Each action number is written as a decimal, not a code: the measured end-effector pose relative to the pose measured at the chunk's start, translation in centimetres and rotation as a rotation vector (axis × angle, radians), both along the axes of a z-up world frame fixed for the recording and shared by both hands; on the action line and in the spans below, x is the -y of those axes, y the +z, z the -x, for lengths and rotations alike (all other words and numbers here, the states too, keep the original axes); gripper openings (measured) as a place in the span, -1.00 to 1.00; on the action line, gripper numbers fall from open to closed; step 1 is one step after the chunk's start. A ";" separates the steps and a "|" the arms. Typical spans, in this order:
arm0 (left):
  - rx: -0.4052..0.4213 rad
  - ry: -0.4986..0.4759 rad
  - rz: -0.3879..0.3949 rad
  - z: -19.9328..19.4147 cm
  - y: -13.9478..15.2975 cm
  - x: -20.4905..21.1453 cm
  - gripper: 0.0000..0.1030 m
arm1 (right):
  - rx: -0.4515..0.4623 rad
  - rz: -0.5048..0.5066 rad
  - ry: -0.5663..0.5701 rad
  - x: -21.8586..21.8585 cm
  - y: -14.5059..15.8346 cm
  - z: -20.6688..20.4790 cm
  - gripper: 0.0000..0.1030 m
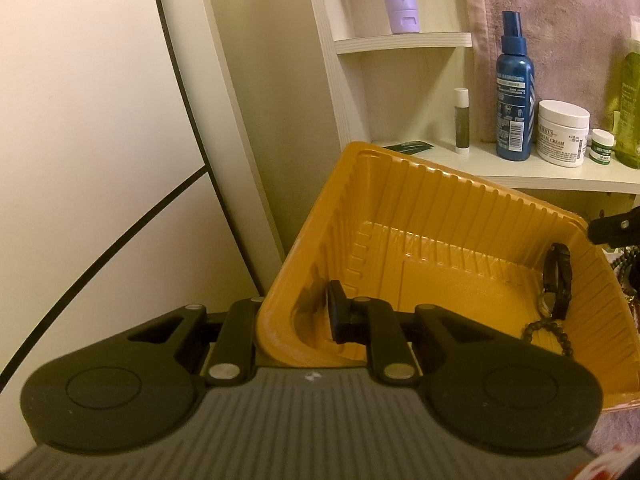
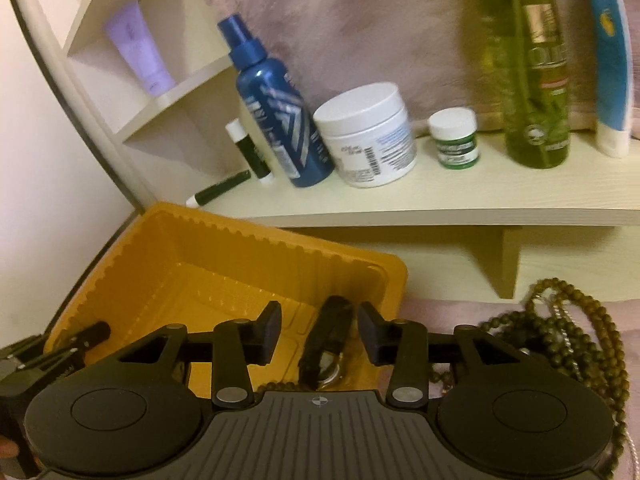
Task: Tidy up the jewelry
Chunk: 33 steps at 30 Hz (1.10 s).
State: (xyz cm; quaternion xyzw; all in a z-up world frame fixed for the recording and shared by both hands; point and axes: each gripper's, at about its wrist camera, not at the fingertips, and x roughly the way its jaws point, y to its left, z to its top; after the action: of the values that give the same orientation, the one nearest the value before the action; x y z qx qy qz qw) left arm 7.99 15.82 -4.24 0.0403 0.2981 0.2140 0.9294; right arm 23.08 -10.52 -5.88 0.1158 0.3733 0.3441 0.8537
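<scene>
Left gripper (image 1: 298, 322): jaws clamped together on the near-left wall of the yellow tray (image 1: 400, 216), one finger inside the tray, the other outside it, wall pinched between them. Right gripper (image 2: 320, 326): jaws apart, not pressing on anything, w/ the black watch (image 2: 326, 344) lying between the fingers but not gripped.

Watch sits inside the tray, against its right wall; in the left wrist view it stands on edge along that wall (image 1: 556, 280), strap up, face low. Just beside it, at the tray's near-right corner, a dark bead bracelet (image 1: 550, 334) lies on the tray floor. Rest of the tray floor is bare ribbed plastic.

Outside the tray, off its right edge, a heap of olive-brown bead necklaces (image 2: 576, 332) lies on a pinkish cloth (image 2: 460, 312), w/ a thin silvery chain mixed in.

Behind the tray a pale wood shelf (image 2: 480, 200) carries toiletries. L to R: a lip balm stick (image 2: 248, 148), blue spray bottle (image 2: 276, 108), white cream jar (image 2: 366, 134), small green-labelled jar (image 2: 454, 136), tall green bottle (image 2: 532, 72). A dark pen-like stick (image 2: 220, 192) lies flat near the shelf's front-left edge. On a higher corner shelf a lilac tube (image 2: 138, 50) stands cap down. Pink fuzzy fabric (image 2: 360, 20) hangs behind the shelf.
</scene>
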 end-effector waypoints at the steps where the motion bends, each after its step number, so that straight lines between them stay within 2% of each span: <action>1: 0.000 0.000 0.000 0.0 0.0 0.0 -0.69 | 0.002 -0.004 -0.004 0.4 0.2 0.2 -0.17; 13: -0.003 -0.001 -0.003 -0.1 0.1 0.0 -0.69 | -0.023 0.015 -0.095 7.5 0.1 4.3 -0.16; 22: -0.001 -0.004 -0.012 0.0 0.2 0.1 -0.69 | -0.044 0.091 -0.202 13.0 -1.2 7.8 -0.16; 29: 0.001 -0.009 -0.021 0.2 0.2 0.2 -0.70 | -0.051 0.171 -0.263 15.8 -2.1 8.6 -0.16; 33: 0.003 -0.015 -0.026 0.4 0.3 0.3 -0.70 | -0.051 0.185 -0.284 16.8 -2.3 8.6 -0.16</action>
State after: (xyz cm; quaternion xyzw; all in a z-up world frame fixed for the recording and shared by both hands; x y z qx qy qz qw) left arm 7.63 15.53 -3.93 0.0542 0.2934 0.2110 0.9308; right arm 14.43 -27.34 -8.14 0.0971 0.4049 0.1812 0.8909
